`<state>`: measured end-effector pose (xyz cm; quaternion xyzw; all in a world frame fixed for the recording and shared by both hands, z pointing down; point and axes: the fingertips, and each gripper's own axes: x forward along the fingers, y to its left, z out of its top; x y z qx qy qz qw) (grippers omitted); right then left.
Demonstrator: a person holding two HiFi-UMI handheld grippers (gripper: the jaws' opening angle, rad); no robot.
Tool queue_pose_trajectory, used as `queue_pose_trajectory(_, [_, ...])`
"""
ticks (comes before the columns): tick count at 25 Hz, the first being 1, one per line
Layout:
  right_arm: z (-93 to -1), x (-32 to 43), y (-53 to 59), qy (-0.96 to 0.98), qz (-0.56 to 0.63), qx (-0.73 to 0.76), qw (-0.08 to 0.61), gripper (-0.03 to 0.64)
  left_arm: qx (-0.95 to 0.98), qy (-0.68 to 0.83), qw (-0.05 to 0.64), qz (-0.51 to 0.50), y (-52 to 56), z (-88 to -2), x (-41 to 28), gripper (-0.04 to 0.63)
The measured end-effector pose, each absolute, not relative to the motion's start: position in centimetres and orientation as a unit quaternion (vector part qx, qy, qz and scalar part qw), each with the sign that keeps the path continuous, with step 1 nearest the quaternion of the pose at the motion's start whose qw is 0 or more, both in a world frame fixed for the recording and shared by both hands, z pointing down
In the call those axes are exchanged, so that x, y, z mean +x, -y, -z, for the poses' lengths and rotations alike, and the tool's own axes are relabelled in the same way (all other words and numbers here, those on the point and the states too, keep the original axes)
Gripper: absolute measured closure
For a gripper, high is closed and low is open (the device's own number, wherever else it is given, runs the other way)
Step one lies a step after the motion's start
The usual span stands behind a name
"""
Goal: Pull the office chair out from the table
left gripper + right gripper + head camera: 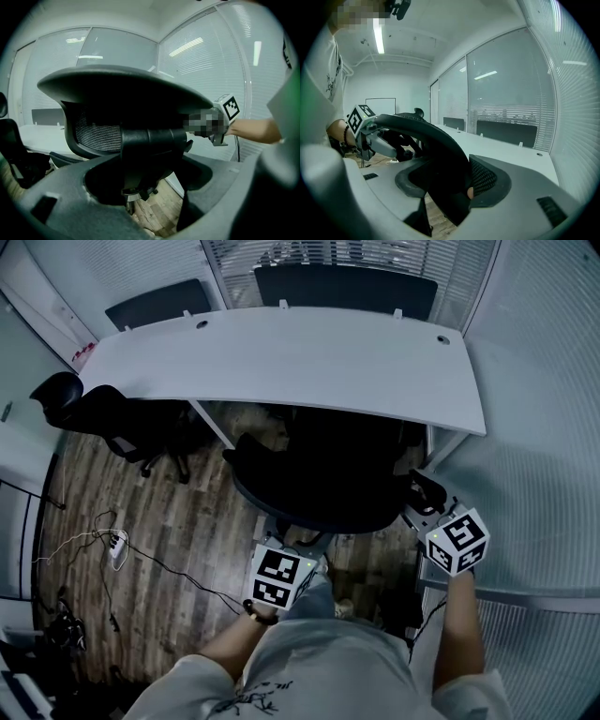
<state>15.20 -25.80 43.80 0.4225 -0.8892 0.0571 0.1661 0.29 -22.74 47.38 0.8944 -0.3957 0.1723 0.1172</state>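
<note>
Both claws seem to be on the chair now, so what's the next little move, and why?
Probably pull straight back toward the person: the left gripper and right gripper both clamp the backrest of the office chair, whose seat sits under the table.

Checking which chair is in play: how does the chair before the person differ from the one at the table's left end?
The near chair faces the table squarely, its back held by the left gripper and right gripper; the left chair stands askew, untouched. Both are black.

white printed t-shirt (pixel 323 662); dark wristband (pixel 255 614); black-and-white marker cubes (pixel 279 577) (pixel 457 541)
</note>
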Motion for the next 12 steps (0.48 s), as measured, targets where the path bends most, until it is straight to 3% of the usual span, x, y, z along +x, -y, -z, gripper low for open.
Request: queue_pose_trajectory(12, [-43.2, 13.9, 20.9, 0.892, -0.059, 0.417, 0.165, 0.43, 0.891, 0.409, 0.124, -0.155, 17.7, -46.2, -1.1, 0.272])
